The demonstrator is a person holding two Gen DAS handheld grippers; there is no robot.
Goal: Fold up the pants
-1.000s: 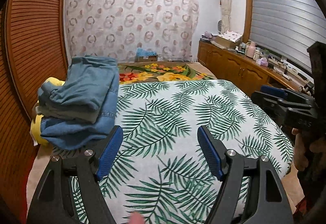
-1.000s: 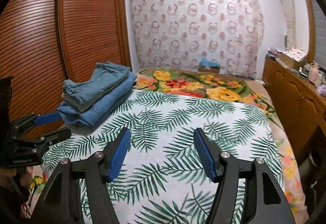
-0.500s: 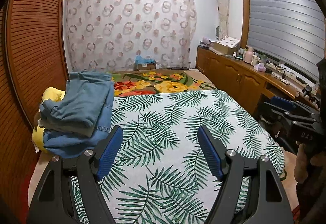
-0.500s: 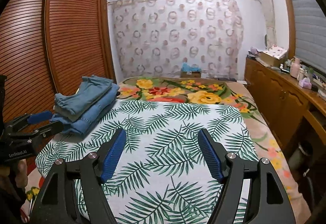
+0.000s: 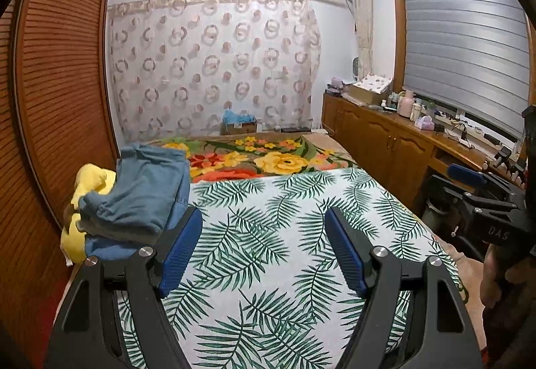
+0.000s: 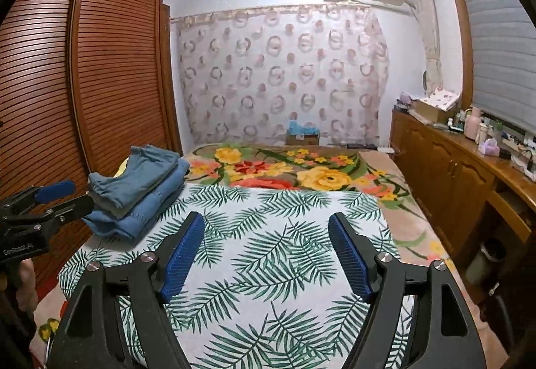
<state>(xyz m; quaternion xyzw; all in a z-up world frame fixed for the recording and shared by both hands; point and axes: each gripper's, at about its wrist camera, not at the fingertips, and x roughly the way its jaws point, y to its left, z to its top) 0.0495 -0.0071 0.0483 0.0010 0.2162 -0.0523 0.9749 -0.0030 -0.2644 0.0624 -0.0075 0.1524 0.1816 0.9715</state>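
Note:
Folded blue pants [image 5: 140,198] lie stacked at the left edge of the bed, also in the right wrist view [image 6: 137,188]. My left gripper [image 5: 264,251] is open and empty above the palm-leaf sheet [image 5: 284,235], its left finger just in front of the stack. My right gripper [image 6: 266,255] is open and empty over the sheet [image 6: 268,235], right of the stack. Each gripper shows at the edge of the other's view: the right one [image 5: 482,194], the left one [image 6: 47,201].
A yellow item [image 5: 87,188] lies under the pants stack. A floral blanket [image 5: 261,161] covers the far half of the bed. A slatted wardrobe [image 6: 83,84] stands at the left, a wooden cabinet [image 6: 452,168] with bottles at the right, a curtain [image 5: 214,67] behind.
Both grippers have pulled back and tilted up, away from the bed, so more of the room and ceiling shows. Both stay open and empty. The pants stack has not moved.

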